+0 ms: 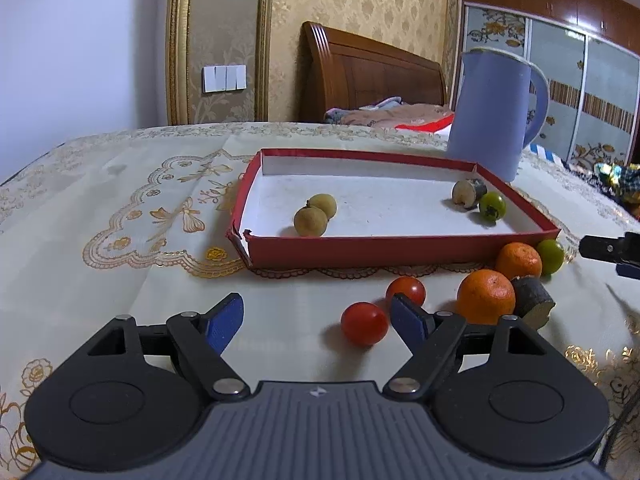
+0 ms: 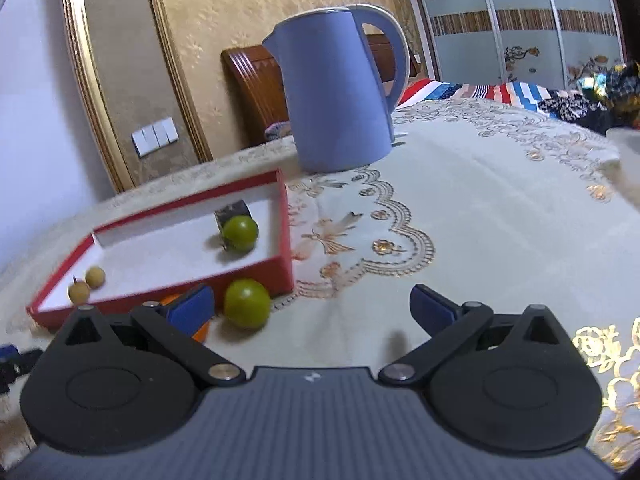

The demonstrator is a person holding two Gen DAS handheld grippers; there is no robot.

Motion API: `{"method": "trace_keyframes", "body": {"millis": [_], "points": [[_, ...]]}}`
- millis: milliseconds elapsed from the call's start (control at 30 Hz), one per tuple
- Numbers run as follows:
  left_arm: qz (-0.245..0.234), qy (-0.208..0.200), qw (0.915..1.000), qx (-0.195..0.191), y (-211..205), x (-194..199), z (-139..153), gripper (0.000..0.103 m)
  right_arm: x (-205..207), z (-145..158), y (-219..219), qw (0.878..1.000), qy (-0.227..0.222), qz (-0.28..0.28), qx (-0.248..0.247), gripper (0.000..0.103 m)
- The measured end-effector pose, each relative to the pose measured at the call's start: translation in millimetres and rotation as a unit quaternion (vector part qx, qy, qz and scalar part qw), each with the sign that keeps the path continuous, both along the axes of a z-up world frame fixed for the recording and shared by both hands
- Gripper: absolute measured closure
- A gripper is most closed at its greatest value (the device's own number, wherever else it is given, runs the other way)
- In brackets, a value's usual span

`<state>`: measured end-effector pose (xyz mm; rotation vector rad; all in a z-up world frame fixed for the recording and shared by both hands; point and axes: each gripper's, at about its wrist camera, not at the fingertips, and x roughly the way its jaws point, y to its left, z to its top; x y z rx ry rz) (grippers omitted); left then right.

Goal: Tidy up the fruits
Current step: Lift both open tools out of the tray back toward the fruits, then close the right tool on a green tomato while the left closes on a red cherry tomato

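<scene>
A red box [image 1: 400, 249] with a white floor holds two longans [image 1: 311, 221], a cane stub [image 1: 467, 194] and a green fruit [image 1: 492, 207]. In front of it on the cloth lie two cherry tomatoes [image 1: 364, 323], two oranges [image 1: 486, 296], another green fruit [image 1: 551, 256] and a second cane stub [image 1: 534, 306]. My left gripper [image 1: 318, 320] is open, with the nearer tomato just inside its right finger. My right gripper [image 2: 312, 308] is open too. The loose green fruit [image 2: 246, 308] lies close to its left finger, by the box's [image 2: 256, 276] corner.
A blue kettle [image 1: 492, 112] [image 2: 340, 100] stands behind the box's far right corner. The embroidered tablecloth [image 2: 480, 220] stretches bare to the right of the box. Striped and dark fabrics [image 2: 560, 96] lie at the table's far right edge.
</scene>
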<state>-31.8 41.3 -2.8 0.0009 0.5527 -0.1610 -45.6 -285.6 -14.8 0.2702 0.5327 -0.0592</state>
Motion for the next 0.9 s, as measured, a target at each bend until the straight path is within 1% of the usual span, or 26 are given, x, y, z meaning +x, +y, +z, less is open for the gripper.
{"method": "trace_keyframes", "body": {"millis": [167,367,567,600,733,800,900], "points": [[-0.004,0.009,0.9997,0.023,-7.1,2.7,-2.5,0.023,-3.6,-2.3,-1.5,1.0,0.014,-0.001,-0.009,0.0],[-0.009,0.019,0.9989,0.042,-12.9,5.2,-5.3,0.023,7.9,-6.0,7.8,0.998,0.047,0.016,-0.032,0.0],[-0.005,0.031,0.9983,0.048,-14.4,9.0,-7.2,0.023,14.6,-4.6,14.6,0.997,0.052,0.015,-0.054,0.0],[-0.005,0.031,0.9983,0.049,-14.6,9.1,-7.3,0.023,16.6,-4.1,15.1,0.997,0.051,0.012,-0.056,0.0],[-0.005,0.036,0.9979,0.053,-15.6,10.8,-8.0,0.022,31.2,-5.5,19.1,0.996,0.061,0.013,-0.066,0.008],[-0.005,0.036,0.9979,0.054,-15.8,10.7,-8.1,0.022,36.2,-6.2,20.8,0.995,0.066,0.02,-0.067,0.009],[-0.004,0.036,0.9978,0.055,-16.0,10.5,-8.0,0.022,39.8,-6.3,27.5,0.994,0.066,0.027,-0.081,0.009]]}}
